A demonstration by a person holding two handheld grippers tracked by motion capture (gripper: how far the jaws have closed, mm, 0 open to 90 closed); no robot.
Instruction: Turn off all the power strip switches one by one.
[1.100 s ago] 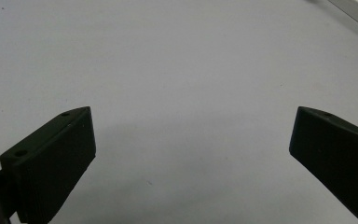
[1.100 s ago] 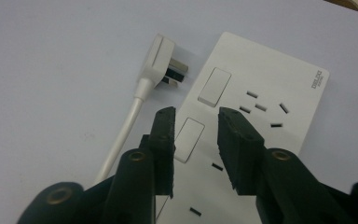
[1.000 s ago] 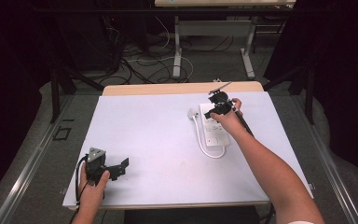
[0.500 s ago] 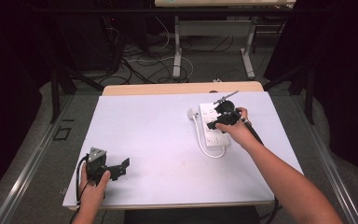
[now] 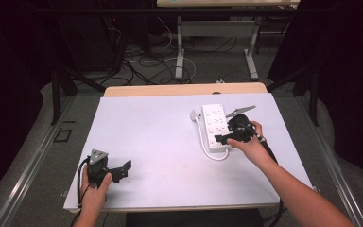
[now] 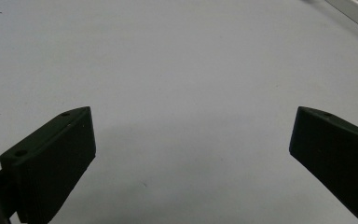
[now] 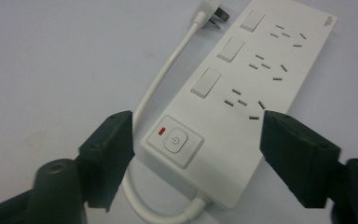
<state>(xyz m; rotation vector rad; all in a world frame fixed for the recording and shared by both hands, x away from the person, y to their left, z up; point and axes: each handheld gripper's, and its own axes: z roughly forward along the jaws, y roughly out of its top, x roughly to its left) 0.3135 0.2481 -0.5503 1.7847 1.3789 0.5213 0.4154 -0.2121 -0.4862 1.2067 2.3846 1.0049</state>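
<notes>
Dark room, cables on the floor behind a white table (image 5: 170,142); a wood strip runs along its far edge.

Right gripper (image 5: 223,138): held in the person's right hand (image 5: 246,146), hovering over the near end of a white power strip (image 5: 216,126). Jaws spread wide, nothing between them but air. In the right gripper view the right gripper (image 7: 196,154) has the power strip (image 7: 256,88) directly ahead and below, its near end sitting between the two jaws. The power button (image 7: 175,140) with a red indicator (image 7: 161,132) lies just ahead of the left jaw. Three rocker switches (image 7: 205,82) and their socket rows run away from the gripper. The white cord (image 7: 156,93) exits the near end, loops under the left jaw and runs forward to the plug (image 7: 209,16) lying on the table beside the strip's far end.

Left gripper (image 5: 125,170): in the left hand (image 5: 94,191), near the table's front-left edge, well apart from the strip. In the left gripper view the left gripper (image 6: 191,140) has its jaws wide apart, holding nothing, with bare table ahead of them.
</notes>
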